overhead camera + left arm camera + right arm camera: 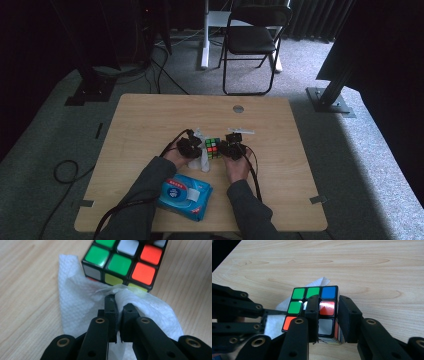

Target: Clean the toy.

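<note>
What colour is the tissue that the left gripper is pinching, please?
White, seen best in the left gripper view: tissue.

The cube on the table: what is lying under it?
A white tissue lies against the cube's lower edge, and in the right gripper view a corner shows beyond the cube. Whether it continues under the cube is covered. The left tongs pinch the tissue.

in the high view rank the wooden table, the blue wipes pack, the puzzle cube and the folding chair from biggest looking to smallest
1. wooden table
2. folding chair, though it stands farther back, so its true size is unsure
3. blue wipes pack
4. puzzle cube
</note>
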Demonstrator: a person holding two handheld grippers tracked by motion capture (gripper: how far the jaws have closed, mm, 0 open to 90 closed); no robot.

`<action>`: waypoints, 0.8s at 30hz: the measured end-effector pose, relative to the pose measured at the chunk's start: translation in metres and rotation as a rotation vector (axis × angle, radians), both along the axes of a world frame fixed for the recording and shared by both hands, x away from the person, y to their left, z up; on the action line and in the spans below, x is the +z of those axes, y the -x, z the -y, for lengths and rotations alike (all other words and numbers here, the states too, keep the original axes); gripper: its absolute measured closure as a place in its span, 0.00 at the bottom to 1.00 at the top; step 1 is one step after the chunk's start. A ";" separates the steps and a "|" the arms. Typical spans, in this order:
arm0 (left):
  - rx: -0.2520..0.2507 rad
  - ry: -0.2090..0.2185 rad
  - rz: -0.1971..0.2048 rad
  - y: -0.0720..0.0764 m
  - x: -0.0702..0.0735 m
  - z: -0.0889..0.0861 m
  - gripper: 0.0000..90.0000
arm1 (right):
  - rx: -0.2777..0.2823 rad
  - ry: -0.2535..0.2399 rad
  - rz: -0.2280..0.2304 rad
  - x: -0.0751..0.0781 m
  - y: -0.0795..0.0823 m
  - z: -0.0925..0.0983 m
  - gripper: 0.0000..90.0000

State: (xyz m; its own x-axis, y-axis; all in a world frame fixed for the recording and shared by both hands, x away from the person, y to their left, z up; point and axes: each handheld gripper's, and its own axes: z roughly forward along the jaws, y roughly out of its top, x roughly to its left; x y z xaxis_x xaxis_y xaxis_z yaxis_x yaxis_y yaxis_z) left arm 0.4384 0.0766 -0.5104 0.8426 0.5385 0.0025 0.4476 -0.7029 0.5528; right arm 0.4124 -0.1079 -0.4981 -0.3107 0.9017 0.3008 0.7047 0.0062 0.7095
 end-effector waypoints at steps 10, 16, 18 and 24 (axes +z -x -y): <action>-0.023 -0.051 -0.026 0.000 -0.006 0.006 0.94 | -0.007 -0.002 0.002 0.000 0.000 0.000 0.79; -0.053 -0.074 -0.007 0.002 -0.004 0.005 0.94 | -0.005 -0.008 -0.002 0.000 0.000 0.000 0.79; -0.062 -0.067 -0.002 0.003 -0.003 0.005 0.94 | -0.005 -0.010 -0.001 -0.001 0.000 0.000 0.79; -0.056 -0.021 0.013 0.006 0.000 0.002 0.94 | -0.001 -0.014 -0.003 -0.001 0.000 0.002 0.79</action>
State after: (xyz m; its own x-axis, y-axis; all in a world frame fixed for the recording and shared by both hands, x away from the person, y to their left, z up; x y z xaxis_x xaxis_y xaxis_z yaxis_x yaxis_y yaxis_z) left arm 0.4329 0.0742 -0.5104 0.8713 0.4902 0.0242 0.4003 -0.7383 0.5429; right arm 0.4122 -0.1104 -0.4988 -0.3086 0.8977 0.3146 0.7071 -0.0048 0.7071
